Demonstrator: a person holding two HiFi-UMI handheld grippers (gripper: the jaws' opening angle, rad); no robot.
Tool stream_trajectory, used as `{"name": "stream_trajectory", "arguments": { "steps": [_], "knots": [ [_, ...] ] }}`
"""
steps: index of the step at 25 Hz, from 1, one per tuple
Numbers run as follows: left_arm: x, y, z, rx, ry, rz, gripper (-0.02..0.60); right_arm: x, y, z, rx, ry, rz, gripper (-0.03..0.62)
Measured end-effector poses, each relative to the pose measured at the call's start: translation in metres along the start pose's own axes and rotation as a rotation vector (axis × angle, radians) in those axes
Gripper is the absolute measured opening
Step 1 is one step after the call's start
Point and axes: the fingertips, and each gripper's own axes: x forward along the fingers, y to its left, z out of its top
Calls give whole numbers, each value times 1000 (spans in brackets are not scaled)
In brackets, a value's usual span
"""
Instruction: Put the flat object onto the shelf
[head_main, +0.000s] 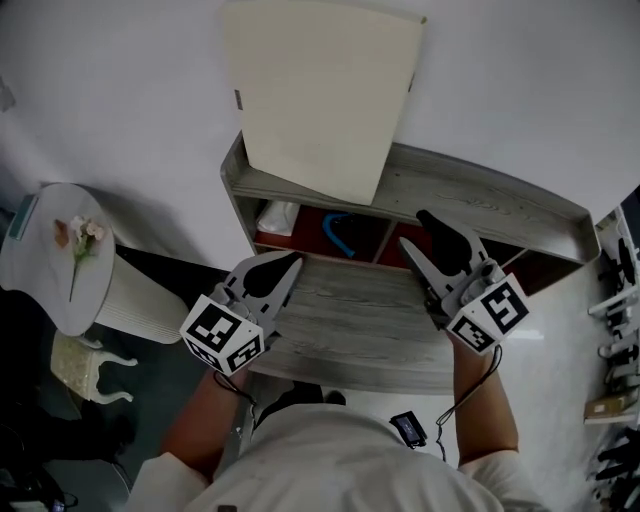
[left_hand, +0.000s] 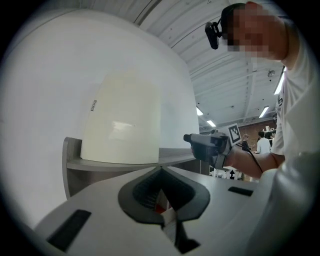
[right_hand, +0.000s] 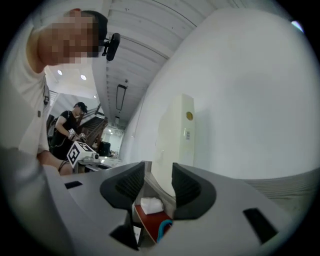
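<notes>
The flat object, a cream board (head_main: 320, 95), stands upright on the top of the grey wooden shelf (head_main: 490, 205) and leans against the white wall. It also shows in the left gripper view (left_hand: 122, 117) and the right gripper view (right_hand: 176, 135). My left gripper (head_main: 292, 263) hovers over the lower shelf board (head_main: 350, 320), below the cream board, with its jaws together and nothing in them (left_hand: 160, 172). My right gripper (head_main: 427, 222) sits to the board's right, apart from it, with a gap between its jaws (right_hand: 158, 172) and nothing held.
Under the top board, a red-floored compartment (head_main: 310, 232) holds a blue curved thing (head_main: 340, 235) and a white bundle (head_main: 278, 217). A round white side table (head_main: 55, 285) with flowers stands at the left. Racks (head_main: 620, 280) line the right edge. A small black device (head_main: 408, 428) lies on the floor.
</notes>
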Motion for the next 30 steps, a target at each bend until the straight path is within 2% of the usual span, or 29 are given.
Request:
{"name": "stream_trajectory", "arguments": {
  "steps": [4,13,19,23,30],
  "knots": [
    [-9,-26,-9,-5,-10,-1,12,-30,18,-17,-5,-8,-80,120],
    [-23,-62,-28,7,-26,48,12,-77,52,-81,73,54,-192,41],
    [-38,-65,-47,-19,-9,95,12,-89,67,-108,92,106,-198,20],
    [-50,-61,-55,-6,13,115,12,-87,79,-115,73,117,-186,20],
    [-74,-53,-61,-2,24,88,12,-77,112,-117,69,125,-190,20]
  ]
}}
